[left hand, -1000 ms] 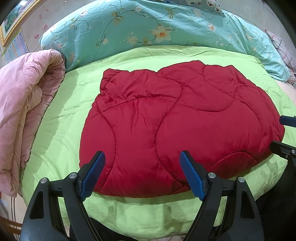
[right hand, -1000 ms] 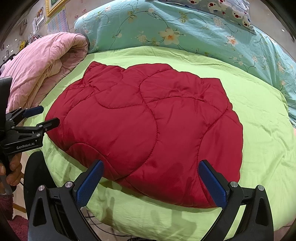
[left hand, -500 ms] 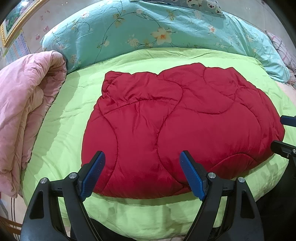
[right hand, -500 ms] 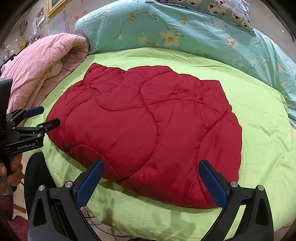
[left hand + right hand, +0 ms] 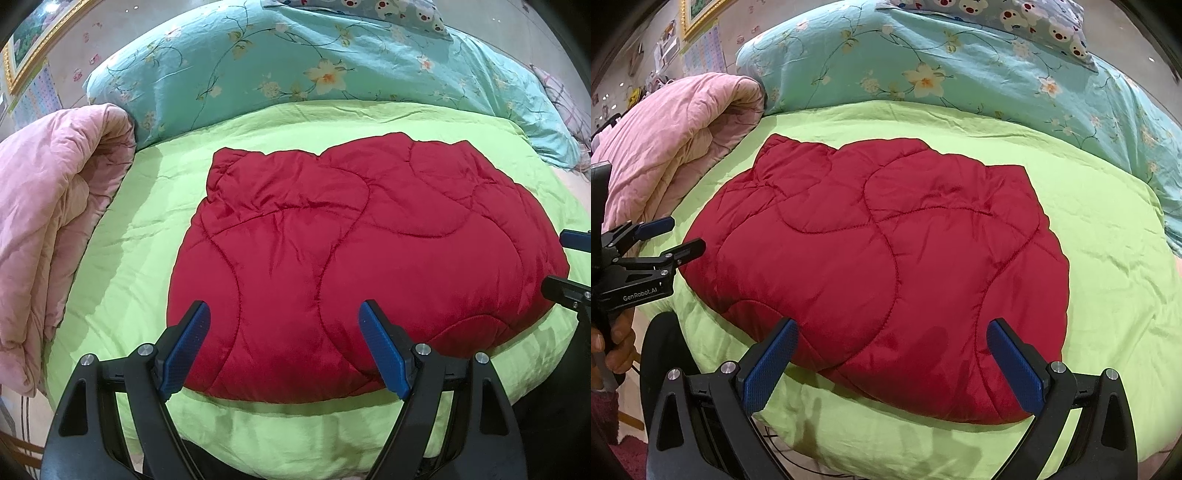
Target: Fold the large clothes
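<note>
A red quilted padded garment [image 5: 354, 258] [image 5: 886, 266] lies folded into a compact block on the lime-green bedspread [image 5: 122, 258] [image 5: 1115, 288]. My left gripper [image 5: 284, 314] hovers open above the garment's near edge, with nothing between its blue pads. It also appears at the left edge of the right wrist view as the left gripper [image 5: 670, 236], held by a hand [image 5: 613, 343]. My right gripper [image 5: 892, 328] stands open over the garment's near right corner, holding nothing. Its fingertips [image 5: 565, 291] poke in at the right edge of the left wrist view.
A folded pink quilt [image 5: 48, 229] [image 5: 676, 147] lies along the bed's left side. A turquoise floral duvet [image 5: 314, 70] [image 5: 960, 77] and a bear-print pillow [image 5: 1015, 18] lie at the head. The bed's near edge drops to the floor [image 5: 14, 424].
</note>
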### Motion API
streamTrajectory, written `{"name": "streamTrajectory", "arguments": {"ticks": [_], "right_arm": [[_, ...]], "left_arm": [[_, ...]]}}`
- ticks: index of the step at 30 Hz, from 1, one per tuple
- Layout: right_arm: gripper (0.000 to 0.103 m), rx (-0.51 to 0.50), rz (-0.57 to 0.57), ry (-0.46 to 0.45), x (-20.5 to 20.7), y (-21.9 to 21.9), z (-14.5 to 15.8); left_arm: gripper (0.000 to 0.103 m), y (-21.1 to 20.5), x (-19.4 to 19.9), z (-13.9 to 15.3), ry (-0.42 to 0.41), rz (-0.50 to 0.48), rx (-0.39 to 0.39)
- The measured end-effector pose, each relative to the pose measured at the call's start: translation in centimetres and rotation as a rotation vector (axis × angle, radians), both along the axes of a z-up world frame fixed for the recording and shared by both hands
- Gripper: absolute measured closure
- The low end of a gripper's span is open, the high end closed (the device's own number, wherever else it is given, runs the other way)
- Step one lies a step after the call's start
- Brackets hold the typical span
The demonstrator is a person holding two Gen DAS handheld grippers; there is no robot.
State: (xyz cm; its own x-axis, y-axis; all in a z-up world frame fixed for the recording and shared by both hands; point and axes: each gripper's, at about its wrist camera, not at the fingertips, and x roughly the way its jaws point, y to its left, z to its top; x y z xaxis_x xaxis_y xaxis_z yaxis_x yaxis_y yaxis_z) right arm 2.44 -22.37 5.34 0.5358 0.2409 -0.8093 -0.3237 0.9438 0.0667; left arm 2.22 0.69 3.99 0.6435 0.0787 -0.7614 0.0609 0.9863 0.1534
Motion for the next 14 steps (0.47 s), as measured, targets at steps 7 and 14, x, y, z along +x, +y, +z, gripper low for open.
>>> {"name": "streamTrajectory", "arguments": {"ticks": [7,14], "right_arm": [[0.000,0.003,0.003,0.003,0.21,0.04,-0.09],[0.000,0.011,0.010,0.001,0.57,0.37,-0.19]], "left_arm": [[0.020,0.09,0.26,0.18,0.008,-0.006,-0.027],[0.020,-0.24,0.28,0.16,0.007,-0.029,-0.038]]}}
